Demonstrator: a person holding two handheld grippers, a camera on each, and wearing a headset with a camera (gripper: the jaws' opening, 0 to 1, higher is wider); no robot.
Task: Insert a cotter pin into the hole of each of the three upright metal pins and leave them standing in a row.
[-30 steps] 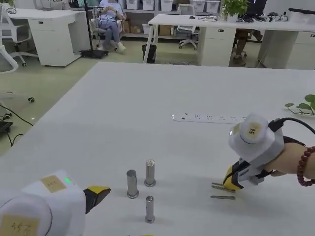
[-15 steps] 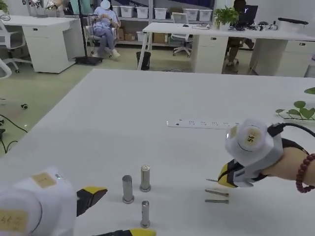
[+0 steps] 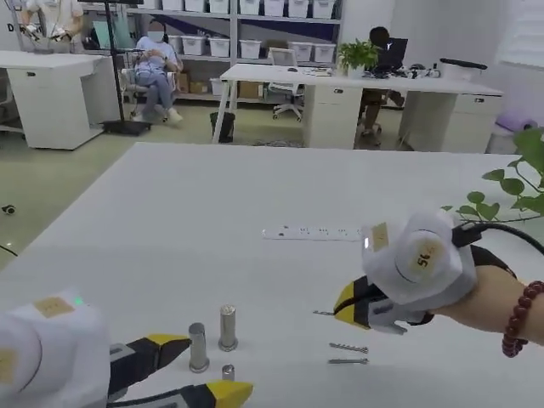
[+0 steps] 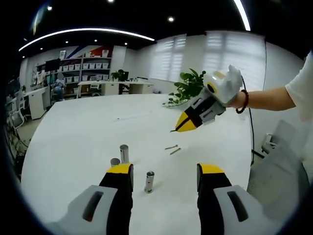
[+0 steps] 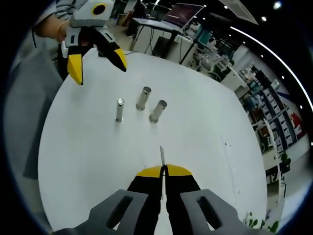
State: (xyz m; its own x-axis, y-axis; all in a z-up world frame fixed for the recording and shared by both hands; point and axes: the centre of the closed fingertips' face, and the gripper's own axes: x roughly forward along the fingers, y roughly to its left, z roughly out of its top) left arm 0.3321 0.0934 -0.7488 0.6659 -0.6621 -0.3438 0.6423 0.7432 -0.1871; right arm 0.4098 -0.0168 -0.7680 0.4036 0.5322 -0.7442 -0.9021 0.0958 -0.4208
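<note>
Head view: right gripper (image 3: 340, 308) held clear above the desk (image 3: 170, 221), fingers clamped on a cotter pin (image 3: 322, 313) whose free end juts toward the three upright metal pins (image 3: 228, 327). Two spare cotter pins (image 3: 348, 348) lie flat on the desk just below that gripper. No metal pin fitted yet, to judge by what lies loose.

Left gripper view: left gripper (image 4: 165, 171) low over the desk, fingers apart and holding nothing, the nearest metal pin standing just ahead between them. Best used as a steady: close gently around one upright pin near its base before any push, so as not to tip it or knock its neighbours.

Right gripper view: fingers together on the cotter pin, its thin shank pointing straight ahead at the cluster, well apart from it. Cross-holes too small to make out here, so approach slowly, level the shank with the hole, and turn the steadied pin if the hole faces away. Push along the shank only; any sideways force likely to bend the cotter pin or topple the upright. Release only once seated through.
</note>
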